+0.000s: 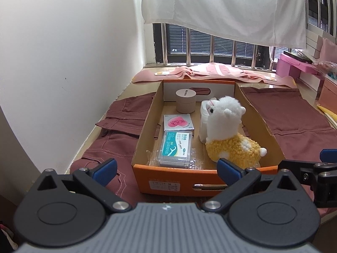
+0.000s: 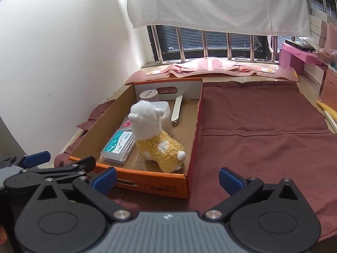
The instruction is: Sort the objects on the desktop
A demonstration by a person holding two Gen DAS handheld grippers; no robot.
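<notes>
My left hand-held gripper [image 1: 166, 171] hangs spread and empty before the orange cardboard box [image 1: 172, 181]. Inside: clear floss-pick case [image 1: 175, 147] left, white-and-yellow plush alpaca [image 1: 227, 130] right. My right hand-held gripper [image 2: 167, 179], fingers apart, over the maroon cloth [image 2: 263, 130].

Ahead of the jaws, the box [image 1: 181, 176] is orange outside and plain brown inside. In it, the plush [image 1: 229, 130] is white with a curly yellow body, beside a teal-labelled case [image 1: 176, 147] and a pink-heart packet [image 1: 178, 122]. Maroon cloth [image 2: 263, 130] lies under the jaws, whose fingertips [image 1: 105, 168] are blue.
</notes>
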